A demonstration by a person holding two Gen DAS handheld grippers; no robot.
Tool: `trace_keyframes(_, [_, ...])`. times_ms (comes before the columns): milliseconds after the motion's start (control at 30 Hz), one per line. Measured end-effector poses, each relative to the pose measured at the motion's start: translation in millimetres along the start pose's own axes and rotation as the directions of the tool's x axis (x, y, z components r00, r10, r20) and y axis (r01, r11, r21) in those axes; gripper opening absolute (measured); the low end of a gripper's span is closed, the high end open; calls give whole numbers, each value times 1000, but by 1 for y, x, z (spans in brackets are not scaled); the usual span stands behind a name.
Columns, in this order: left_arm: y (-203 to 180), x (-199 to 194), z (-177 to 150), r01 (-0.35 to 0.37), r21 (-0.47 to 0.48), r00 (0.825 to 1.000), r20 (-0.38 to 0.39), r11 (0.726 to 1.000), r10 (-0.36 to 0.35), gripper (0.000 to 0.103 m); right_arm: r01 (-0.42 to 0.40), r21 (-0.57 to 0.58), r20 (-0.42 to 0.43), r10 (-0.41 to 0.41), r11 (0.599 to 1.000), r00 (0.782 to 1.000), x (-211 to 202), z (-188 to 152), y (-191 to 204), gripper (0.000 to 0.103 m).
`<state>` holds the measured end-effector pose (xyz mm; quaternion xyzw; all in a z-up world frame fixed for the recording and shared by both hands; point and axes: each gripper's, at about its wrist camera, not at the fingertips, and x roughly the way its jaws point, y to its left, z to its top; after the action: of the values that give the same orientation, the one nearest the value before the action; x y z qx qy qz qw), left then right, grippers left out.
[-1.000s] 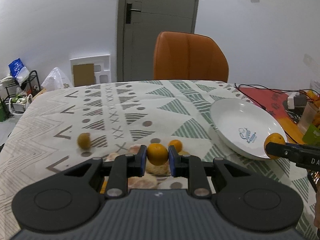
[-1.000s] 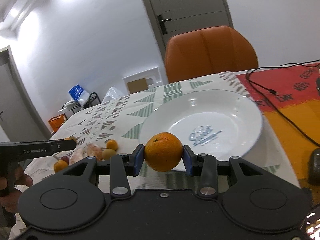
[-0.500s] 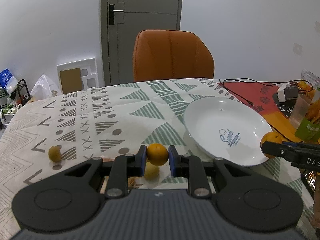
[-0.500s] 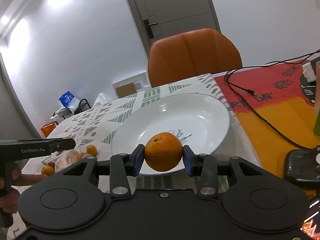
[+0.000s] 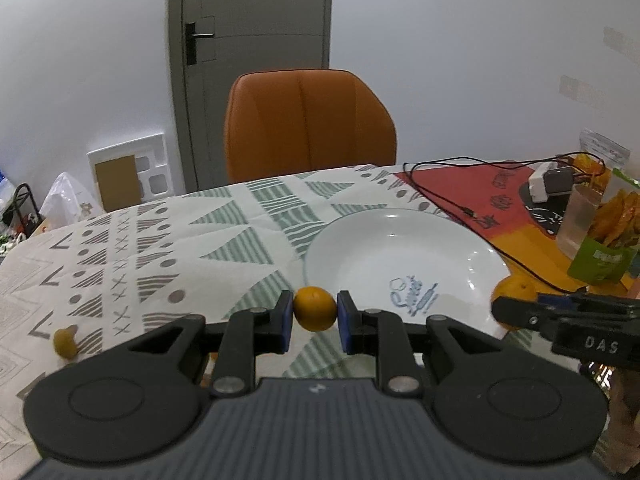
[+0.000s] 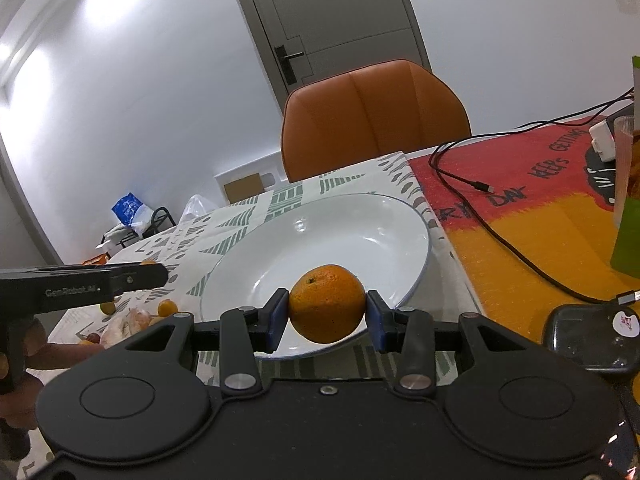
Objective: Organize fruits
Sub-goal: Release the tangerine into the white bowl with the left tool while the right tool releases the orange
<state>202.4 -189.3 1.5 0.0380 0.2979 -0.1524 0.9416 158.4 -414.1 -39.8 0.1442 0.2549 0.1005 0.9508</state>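
My left gripper (image 5: 315, 314) is shut on a small orange fruit (image 5: 315, 309), held above the patterned tablecloth just left of the white plate (image 5: 404, 240). My right gripper (image 6: 326, 312) is shut on a large orange (image 6: 327, 303), hanging over the near rim of the same white plate (image 6: 360, 220). In the left wrist view the right gripper (image 5: 516, 308) enters from the right with its orange (image 5: 514, 289) at the plate's right edge. Several small fruits (image 6: 166, 307) lie on the cloth left of the plate, and a lone small fruit (image 5: 65, 342) sits far left.
An orange chair (image 5: 310, 124) stands behind the table. A black cable (image 5: 448, 194) runs over the red and yellow mat (image 6: 532, 208) right of the plate. A plastic cup (image 5: 578, 220), snack bags (image 5: 608, 248) and a dark device (image 6: 592, 338) crowd the right side.
Both grippers have shifted toward the plate with their fruit still held. The left one moved right, away from the fruit pile; the right one now hangs over the plate's near rim.
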Motion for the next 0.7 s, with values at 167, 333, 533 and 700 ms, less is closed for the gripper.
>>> trace_keyframes(167, [-11, 6, 2, 15, 13, 1000, -5, 1000, -15, 22, -14, 0, 23, 14, 1000, 1000, -5, 2, -1, 44])
trace_keyframes(333, [-18, 9, 4, 23, 22, 1000, -6, 999, -23, 22, -20, 4, 19, 20, 1000, 1000, -9, 0, -1, 44])
trace_keyframes(533, [-25, 12, 7, 43, 31, 999, -8, 999, -43, 22, -19, 12, 10, 19, 1000, 1000, -10, -3, -3, 44])
trace_keyframes(700, [-33, 16, 9, 43, 59, 999, -9, 997, -43, 26, -15, 23, 25, 14, 1000, 1000, -18, -3, -5, 45])
